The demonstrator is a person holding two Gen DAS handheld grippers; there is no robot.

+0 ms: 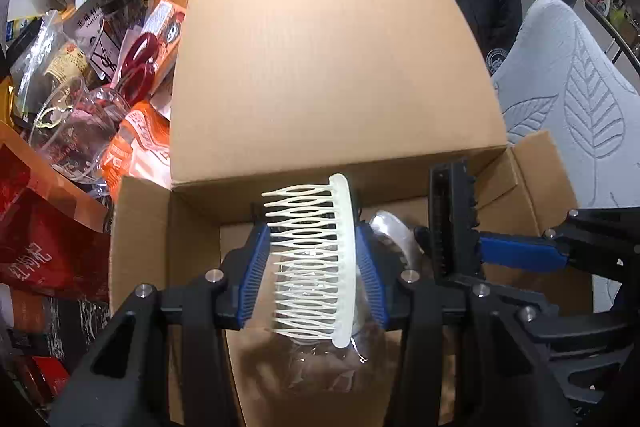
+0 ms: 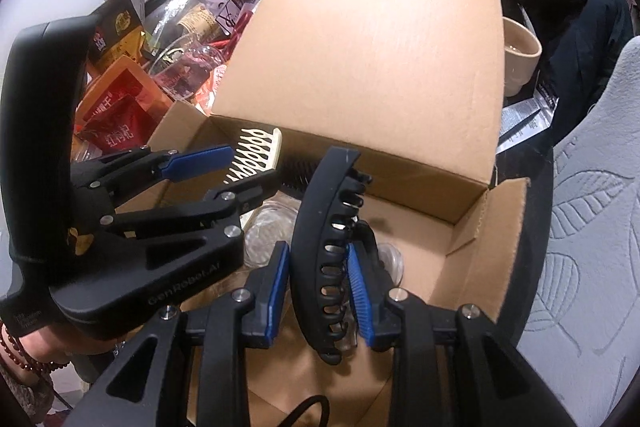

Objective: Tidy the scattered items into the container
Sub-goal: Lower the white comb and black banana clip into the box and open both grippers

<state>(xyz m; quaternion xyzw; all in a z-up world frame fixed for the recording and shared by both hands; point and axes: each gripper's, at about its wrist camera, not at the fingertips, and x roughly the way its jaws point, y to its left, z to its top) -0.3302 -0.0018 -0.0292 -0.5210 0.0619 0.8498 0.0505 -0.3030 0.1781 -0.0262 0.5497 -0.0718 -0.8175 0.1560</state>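
1. Cardboard box point(image 1: 336, 67), brown corrugated, flaps up, serves as the container; it stands beside a heap of snack packets point(image 1: 132, 147) and red-handled scissors point(image 1: 138, 63) on its left.
2. Left gripper point(image 1: 312, 263) pinches a cream plastic hair comb point(image 1: 316, 259) with long wavy teeth; the blue pads press on its spine side and on its tooth tips. The comb hangs over the open box, above a clear plastic bottle point(image 1: 320, 359) lying on the box floor.
3. Right gripper point(image 2: 320, 287) pinches a black plastic banana hair clip point(image 2: 320, 239), toothed and curved, held roughly upright. It too is over the box interior, just beside the left gripper.
4. In the right wrist view the left gripper's handle is held by a hand point(image 2: 36, 343) with a dark red bead bracelet at the wrist.
5. Step in hand, by my reading: delivery. Both items are carried over the box mouth, not yet released.
6. Next move calls for: spread each gripper's jaws so comb and clip drop onto the box floor, then withdraw upward, clear of the raised flaps.
7. Caution: comb teeth could catch on a pad when the jaws part; the clear bottle below may deflect it.
8. Remaining: much clutter left of the box is not yet packed, so the task looks far from finished.
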